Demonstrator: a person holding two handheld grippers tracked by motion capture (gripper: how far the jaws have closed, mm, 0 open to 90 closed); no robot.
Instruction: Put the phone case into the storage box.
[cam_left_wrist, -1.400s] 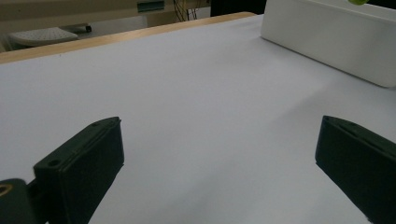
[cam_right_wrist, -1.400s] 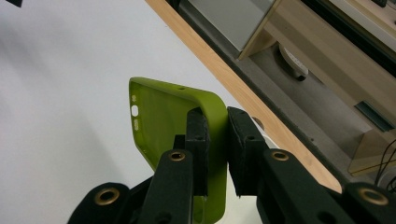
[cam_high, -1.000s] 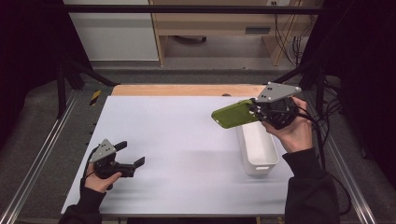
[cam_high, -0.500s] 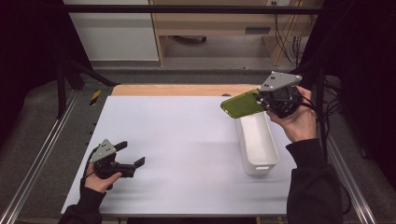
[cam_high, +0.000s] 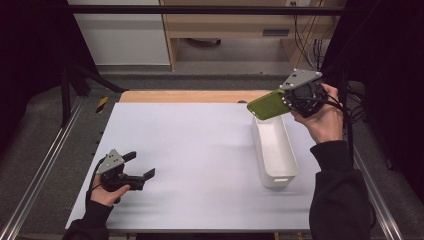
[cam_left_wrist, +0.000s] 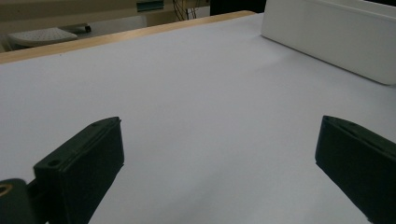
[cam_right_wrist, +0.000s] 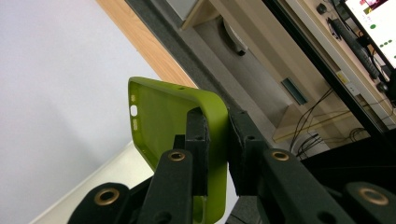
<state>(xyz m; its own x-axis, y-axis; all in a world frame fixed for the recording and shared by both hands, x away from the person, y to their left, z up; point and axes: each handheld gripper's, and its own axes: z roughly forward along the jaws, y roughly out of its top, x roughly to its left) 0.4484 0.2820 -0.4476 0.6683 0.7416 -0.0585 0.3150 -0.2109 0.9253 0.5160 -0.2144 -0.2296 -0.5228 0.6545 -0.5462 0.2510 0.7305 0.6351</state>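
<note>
Green phone case (cam_high: 269, 104), no readable marking, sits pinched by its edge in my right gripper (cam_high: 295, 100), raised over the white bin's (cam_high: 278, 165) far end. My left gripper (cam_high: 141, 167) rests on the table (cam_high: 200, 145), jaws spread, empty.

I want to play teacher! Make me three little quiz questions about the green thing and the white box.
1. True or false: the right gripper has its jaws shut on the green phone case.
2. Where is the white bin? A) held in the air B) standing on the white table C) on the floor
3. Fill in: the left gripper, resting low on the table, has its jaws ____ with nothing between them.

Key: 1 true. 2 B. 3 open.
</note>
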